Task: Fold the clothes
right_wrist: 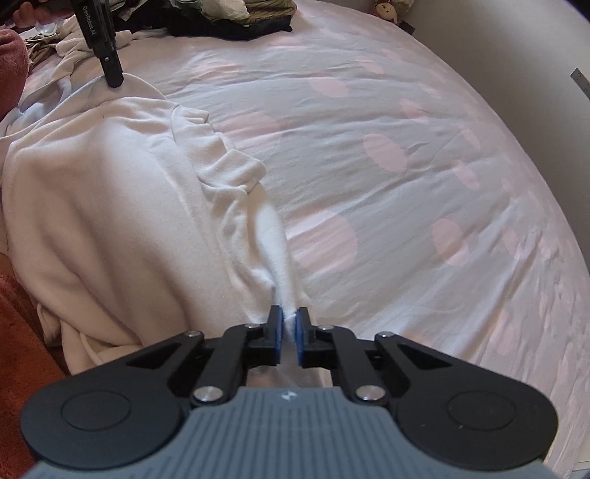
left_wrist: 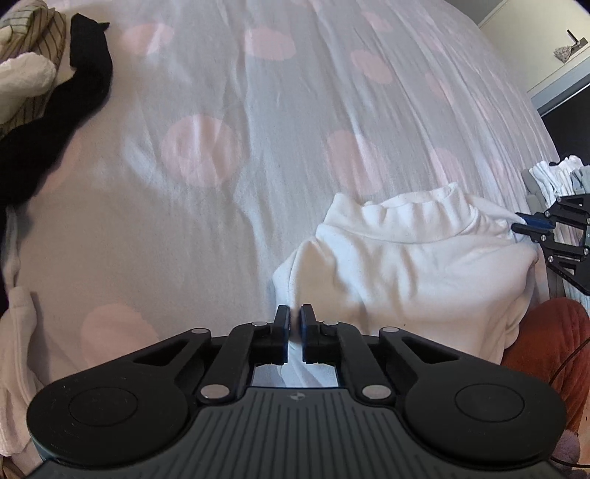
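Pink-dotted bed (left_wrist: pixel 258 110) carries our white top (left_wrist: pixel 405 258), near right. Both grippers, left (left_wrist: pixel 295 331) and right (right_wrist: pixel 289 331), pinch its shoulders; we judge mid-spread, needing taut, even laying.

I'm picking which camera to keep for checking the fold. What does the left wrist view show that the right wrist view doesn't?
Only the left wrist view shows the stack of white socks by the bed's edge and a pale cabinet. Only the right wrist view shows a soft toy at the far edge and the wall. Both show the white top pinched by the left gripper and right gripper, the spotted bedsheet and the clothes pile.
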Available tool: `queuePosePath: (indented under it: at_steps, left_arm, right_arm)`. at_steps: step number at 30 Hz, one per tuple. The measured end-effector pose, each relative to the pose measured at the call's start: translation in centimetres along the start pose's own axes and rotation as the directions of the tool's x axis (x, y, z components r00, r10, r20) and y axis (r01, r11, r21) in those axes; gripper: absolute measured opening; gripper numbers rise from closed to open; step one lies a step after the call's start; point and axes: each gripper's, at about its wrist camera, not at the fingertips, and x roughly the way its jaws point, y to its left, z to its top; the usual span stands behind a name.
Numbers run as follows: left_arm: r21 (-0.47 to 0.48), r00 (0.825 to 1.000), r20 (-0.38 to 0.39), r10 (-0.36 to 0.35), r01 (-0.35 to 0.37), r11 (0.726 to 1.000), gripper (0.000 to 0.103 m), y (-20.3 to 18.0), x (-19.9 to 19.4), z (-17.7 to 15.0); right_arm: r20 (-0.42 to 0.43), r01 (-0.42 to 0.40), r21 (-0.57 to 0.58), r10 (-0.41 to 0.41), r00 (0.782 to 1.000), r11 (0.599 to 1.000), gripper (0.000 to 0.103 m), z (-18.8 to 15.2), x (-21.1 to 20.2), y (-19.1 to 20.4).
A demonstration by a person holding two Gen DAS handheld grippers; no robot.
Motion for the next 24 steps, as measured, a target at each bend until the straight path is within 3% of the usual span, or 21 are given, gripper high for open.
queuePosePath:
  at_steps: [6,9,12,15,18,21,24]
  left_arm:
    - [0.001,0.986,0.152,0.066,-0.067,0.998,0.003,-0.2,-5.1,0.1]
    - [0.008,0.964,0.242,0.108,-0.113,0.994,0.003,-1.0,-8.5,-0.1]
    - [0.021,0.929,0.341,0.145,-0.162,0.987,0.003,-2.6,-12.3,-0.5]
    - [0.039,0.875,0.457,0.158,-0.198,0.979,0.002,-5.0,-16.7,-1.1]
    - [0.053,0.808,0.565,0.165,-0.235,0.971,0.002,-7.4,-21.1,-1.8]
    - [0.061,0.728,0.665,0.165,-0.274,0.960,0.002,-9.7,-25.6,-2.5]
    - [0.054,0.637,0.755,0.155,-0.296,0.954,0.002,-11.7,-30.3,-3.3]
  right_arm:
    - [0.100,0.150,0.016,-0.151,0.984,0.989,0.008,1.1,-4.0,-0.1]
    - [0.142,0.275,0.013,-0.274,0.951,0.961,0.007,1.9,-6.6,0.0]
    - [0.183,0.397,0.039,-0.397,0.899,0.917,0.007,2.6,-9.6,-0.1]
    - [0.234,0.492,0.089,-0.499,0.835,0.866,0.007,3.3,-13.4,-0.5]
    - [0.289,0.573,0.131,-0.584,0.758,0.809,0.007,4.3,-17.7,-0.5]
    - [0.341,0.654,0.157,-0.662,0.667,0.740,0.007,5.5,-22.1,-0.3]
    - [0.387,0.704,0.220,-0.723,0.573,0.675,0.007,6.7,-26.6,-0.4]
